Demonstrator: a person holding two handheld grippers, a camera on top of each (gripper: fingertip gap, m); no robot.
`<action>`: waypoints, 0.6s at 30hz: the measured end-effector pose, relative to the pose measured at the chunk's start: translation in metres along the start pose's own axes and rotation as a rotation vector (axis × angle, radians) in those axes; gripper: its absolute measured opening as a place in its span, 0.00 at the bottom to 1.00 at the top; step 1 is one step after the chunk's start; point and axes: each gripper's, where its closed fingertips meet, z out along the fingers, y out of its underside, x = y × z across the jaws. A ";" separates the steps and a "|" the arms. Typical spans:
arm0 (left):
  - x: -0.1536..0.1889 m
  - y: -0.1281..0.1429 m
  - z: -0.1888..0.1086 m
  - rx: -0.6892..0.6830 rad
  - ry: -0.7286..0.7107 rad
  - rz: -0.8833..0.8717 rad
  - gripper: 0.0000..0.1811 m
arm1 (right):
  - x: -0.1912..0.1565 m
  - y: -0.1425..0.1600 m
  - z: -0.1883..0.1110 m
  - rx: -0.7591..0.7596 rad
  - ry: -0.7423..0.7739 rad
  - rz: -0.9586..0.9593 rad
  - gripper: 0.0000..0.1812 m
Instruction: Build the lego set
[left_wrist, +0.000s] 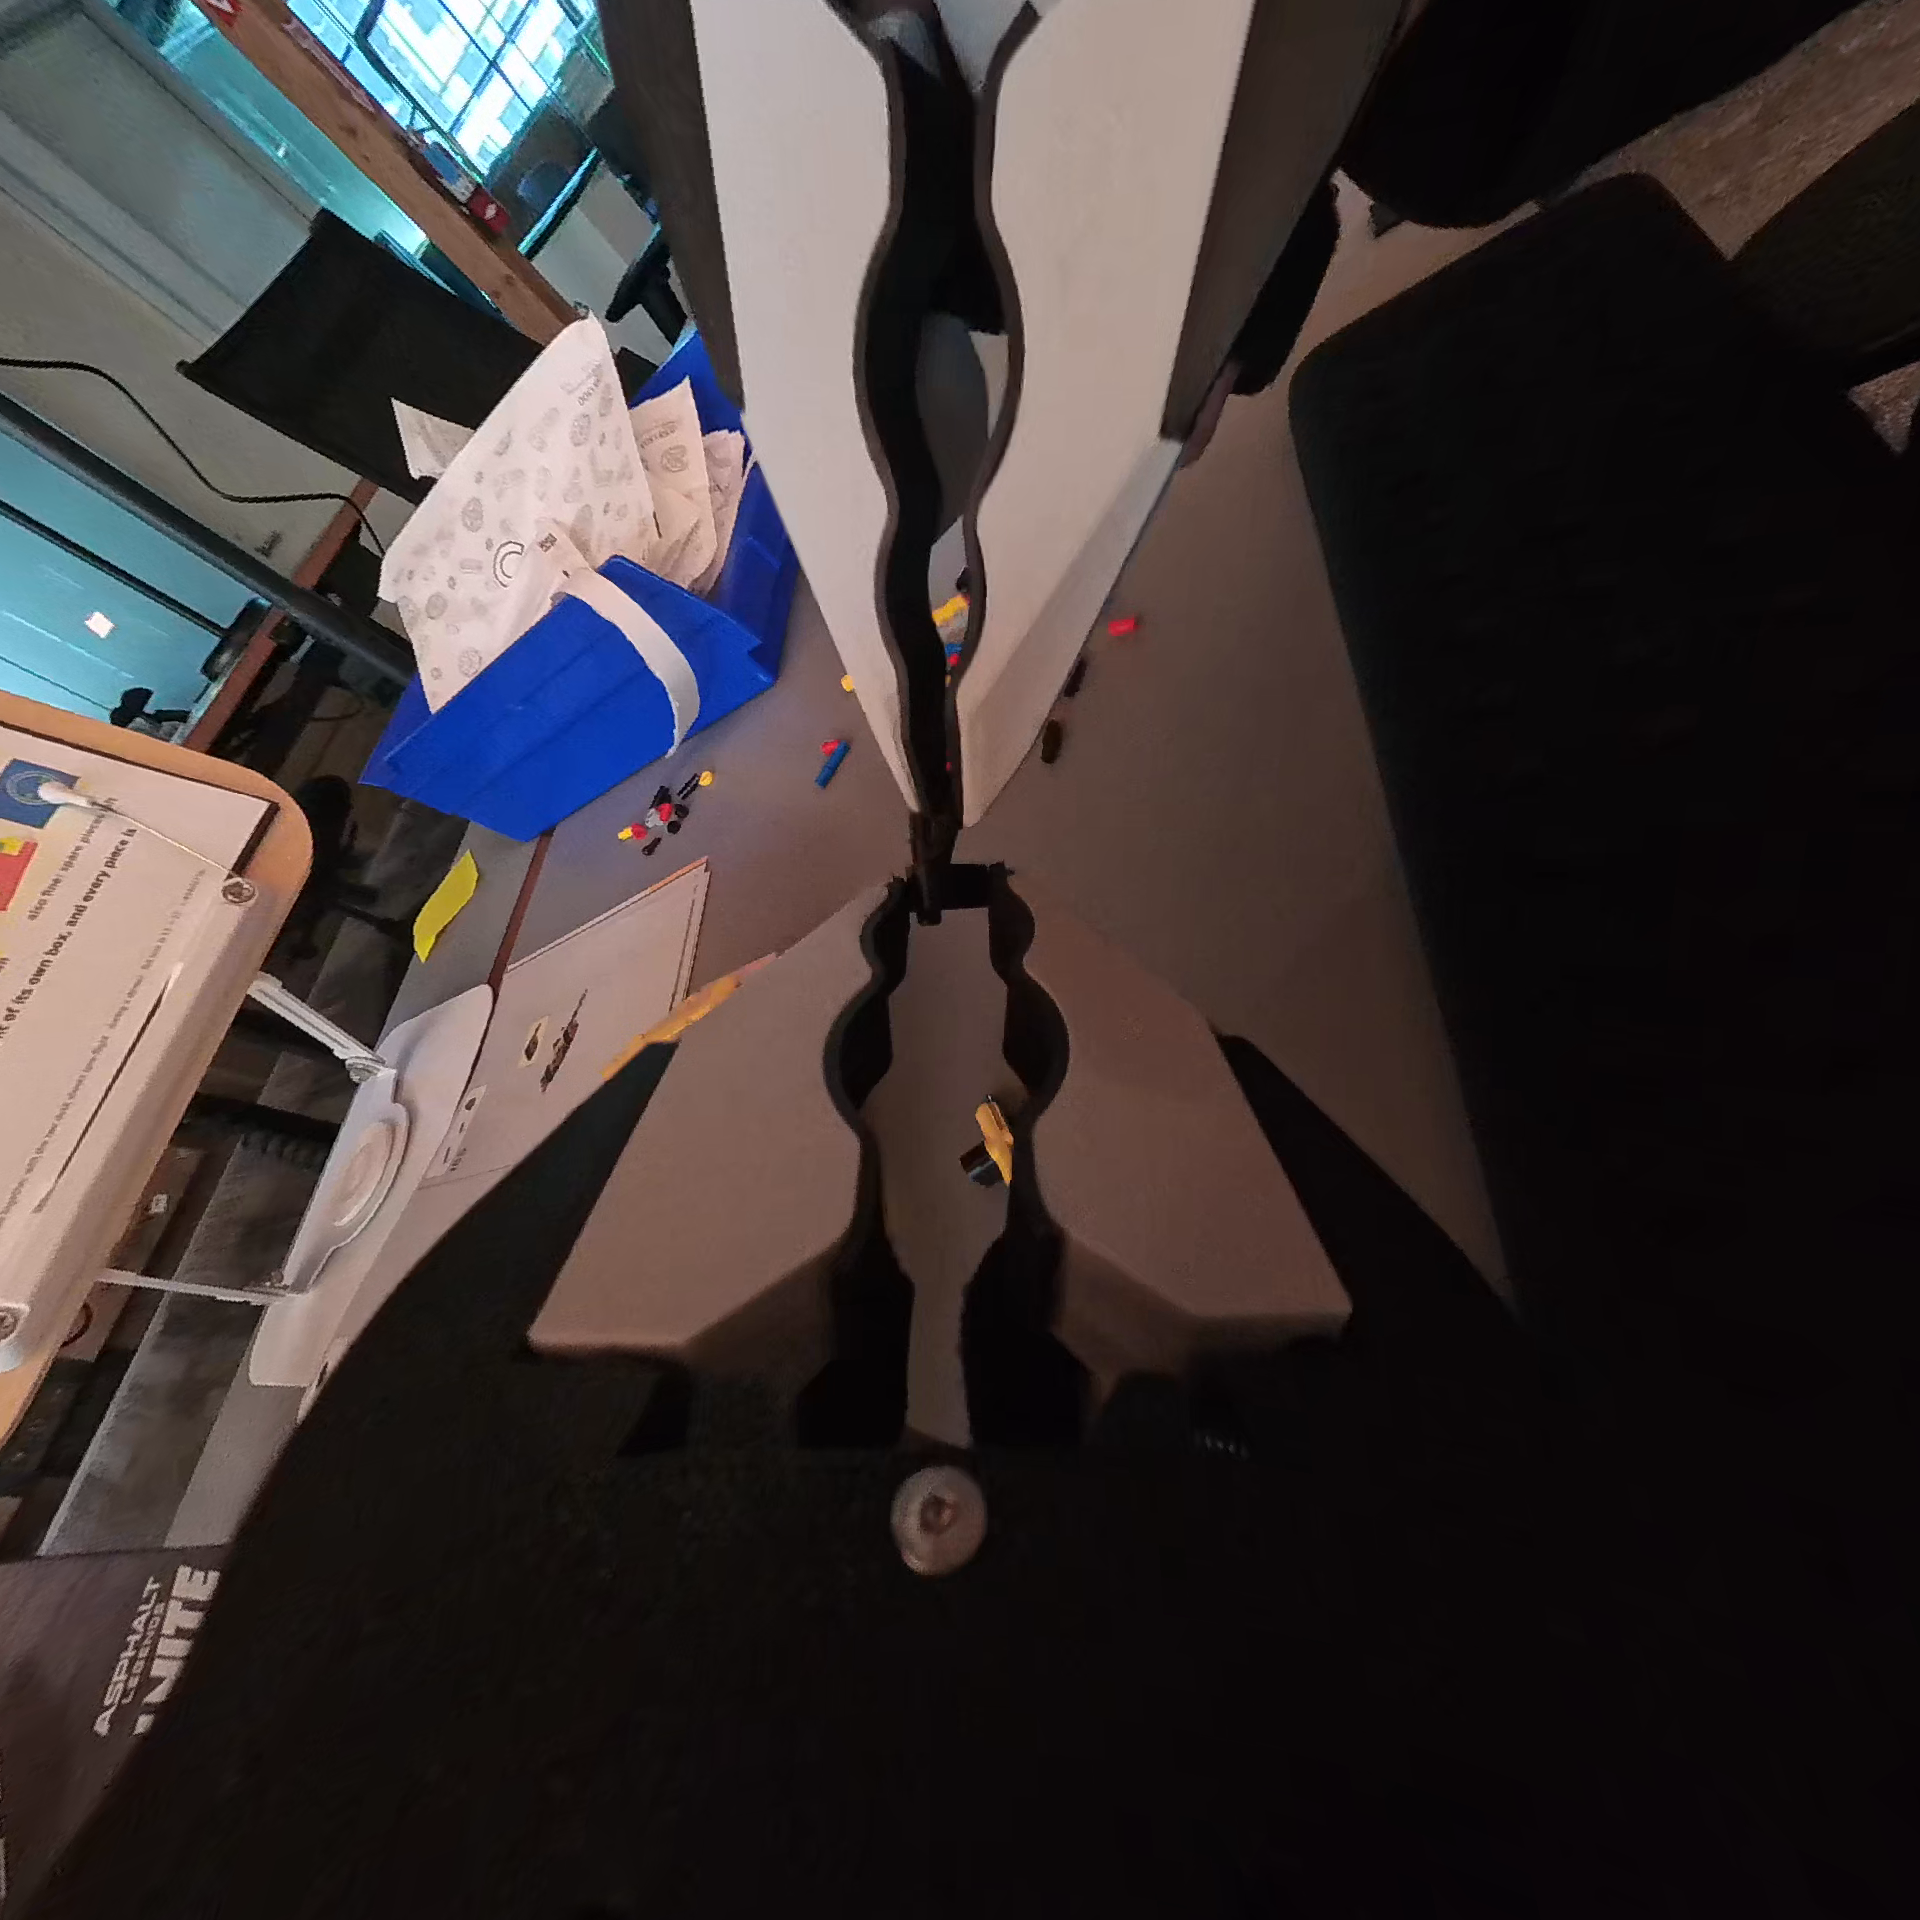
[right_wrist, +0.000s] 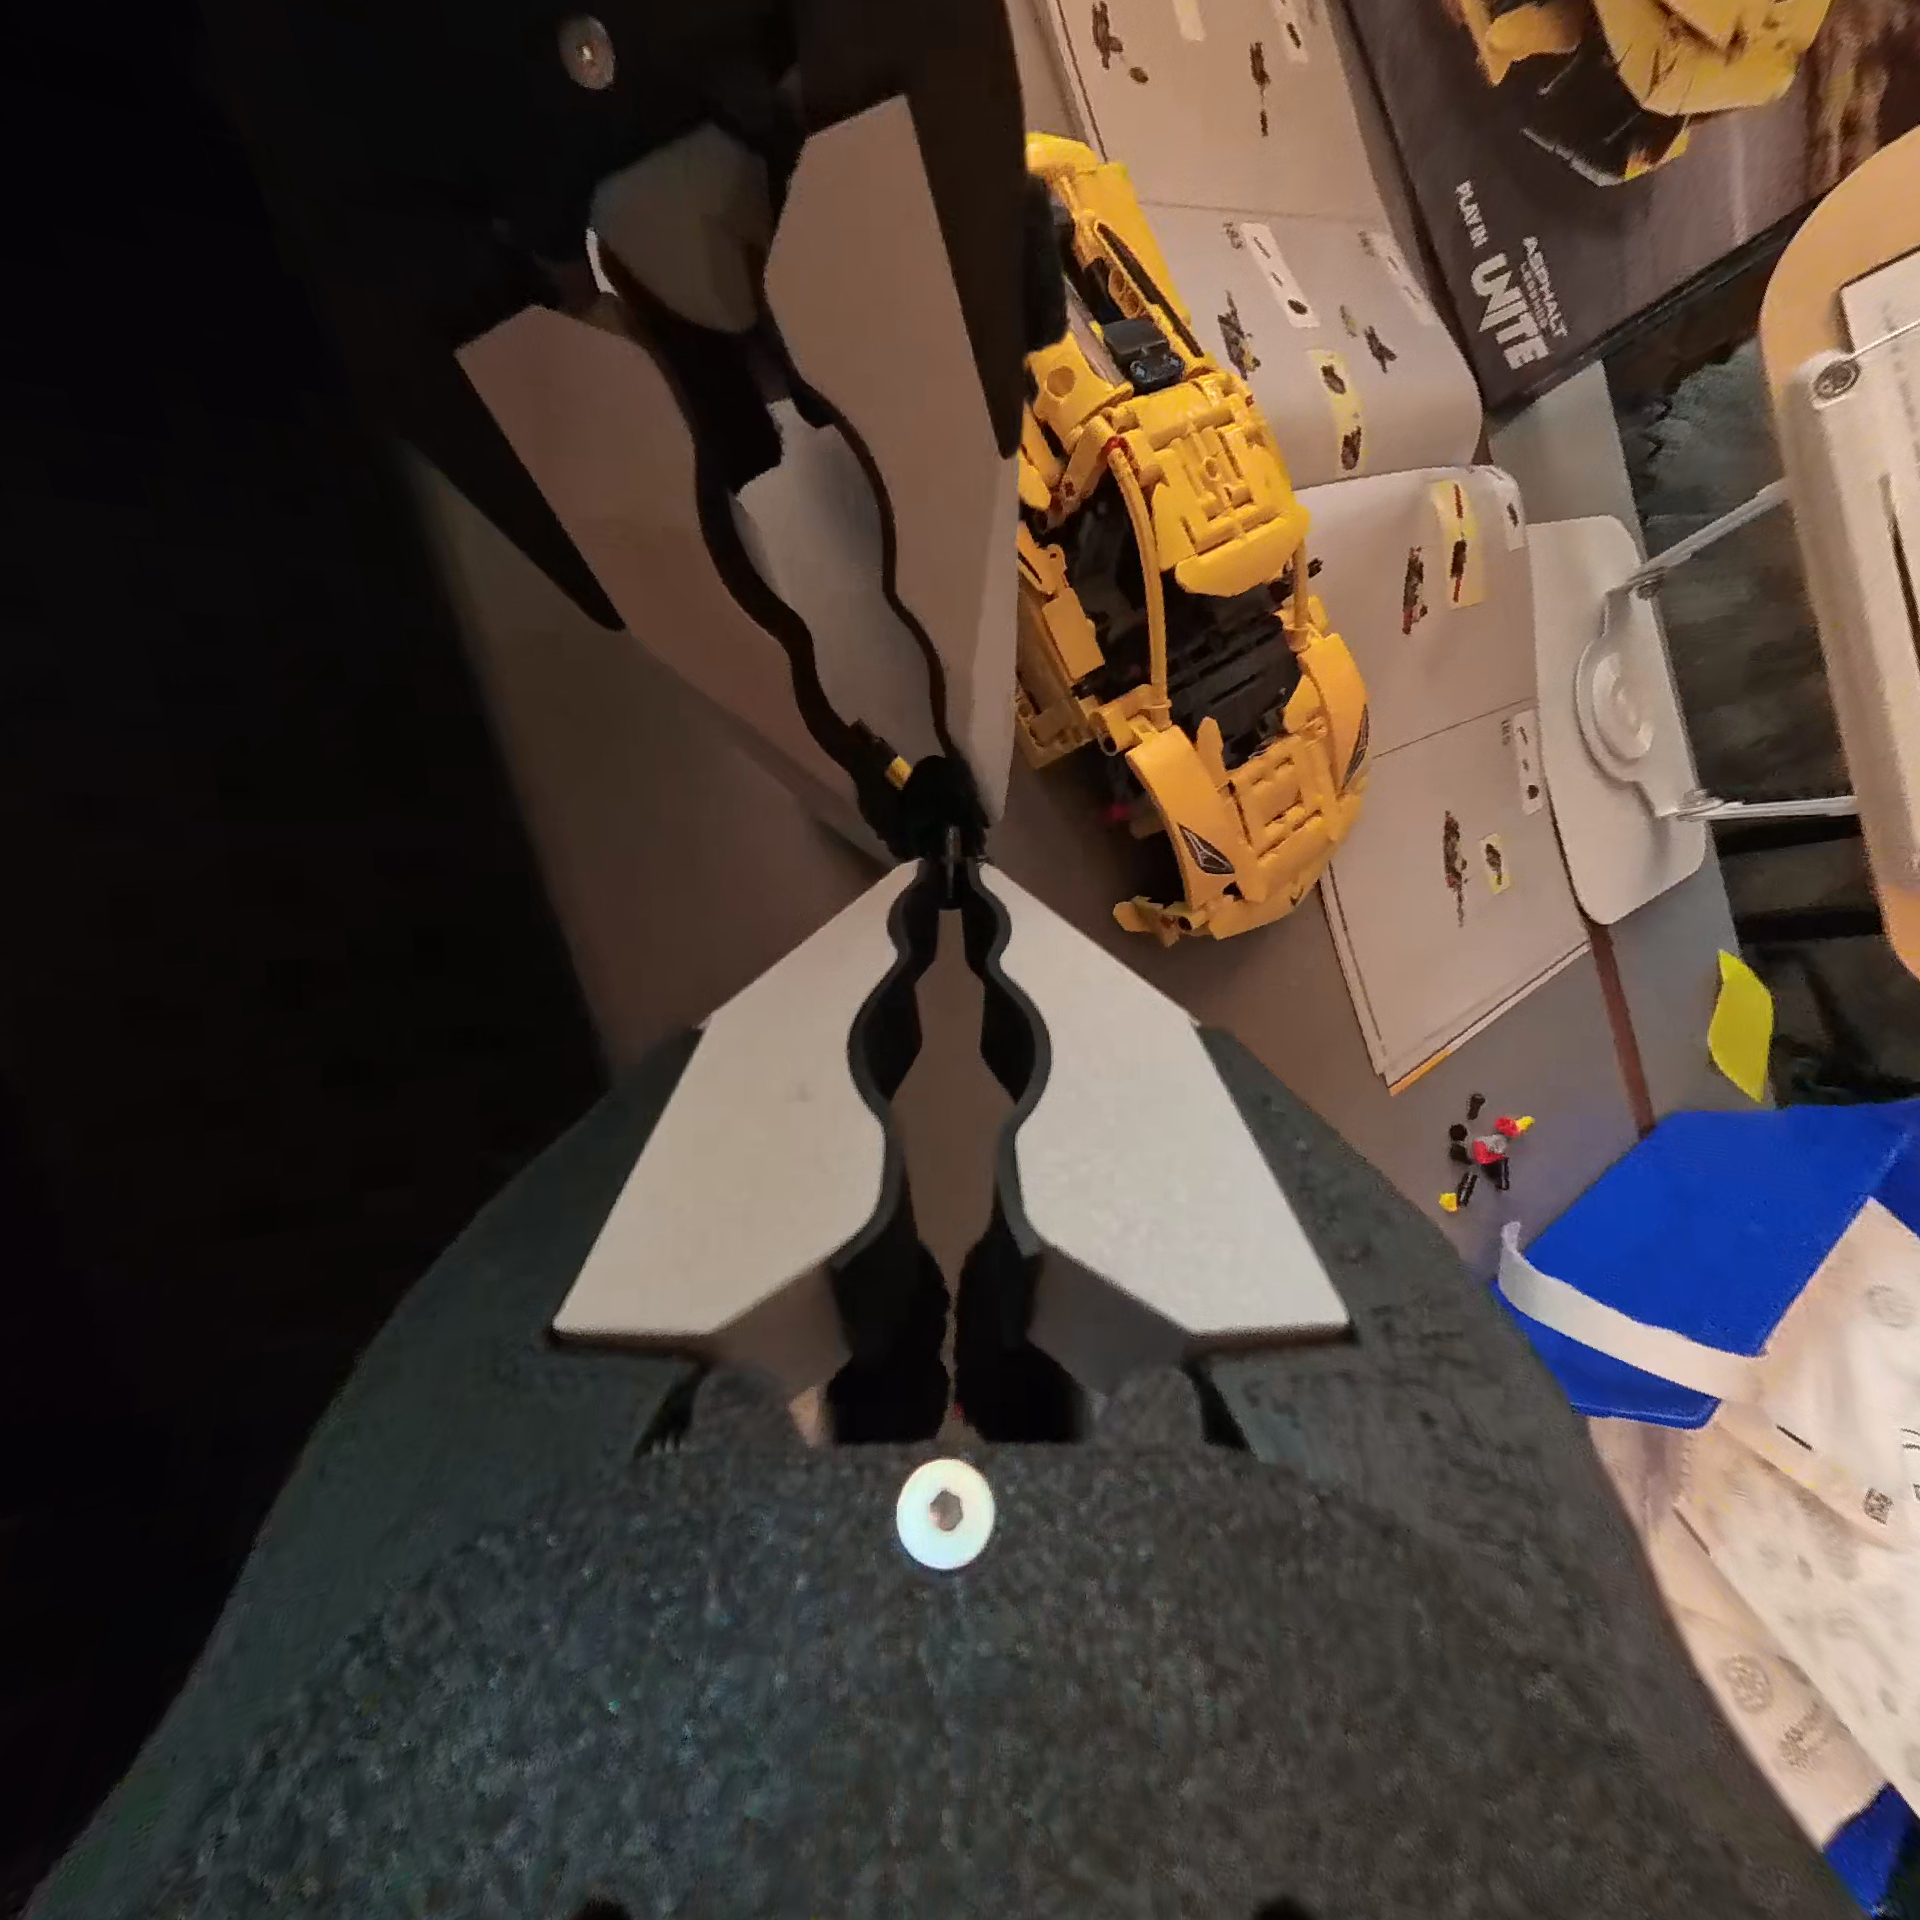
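My left gripper (left_wrist: 932, 902) and my right gripper (right_wrist: 951, 885) meet tip to tip above the grey table. Both are shut. Each pinches a small black lego piece, and the pieces touch: the left's piece (right_wrist: 935, 802) is chunky with a yellow bit beside it, and the right's piece (right_wrist: 952, 860) is a thin pin. The right gripper (left_wrist: 935, 805) comes in from the top of the left wrist view. A yellow and black piece (left_wrist: 987, 1138) shows in the gap between the left fingers; whether it is held is unclear. The yellow lego car (right_wrist: 1195, 623) lies on the table beyond.
The open instruction booklet (right_wrist: 1455, 831) lies under the car, and the dark set box (right_wrist: 1558, 156) stands behind. A blue bin (left_wrist: 582, 696) holds printed paper bags (left_wrist: 540, 488). Loose small pieces (left_wrist: 665, 810) lie by the bin. A sign stand (left_wrist: 104, 935) stands at the table's edge. Only a small space, under 4 cm, lies between the two pairs of fingers.
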 end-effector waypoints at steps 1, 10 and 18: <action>0.001 0.000 0.000 -0.002 0.006 -0.003 0.08 | 0.000 0.001 0.000 -0.006 0.002 -0.007 0.02; 0.005 0.009 0.005 -0.068 0.003 0.042 0.08 | -0.003 0.002 0.009 -0.115 0.097 -0.188 0.02; 0.008 0.011 0.007 -0.109 -0.017 0.104 0.07 | -0.006 0.004 0.013 -0.119 0.071 -0.215 0.02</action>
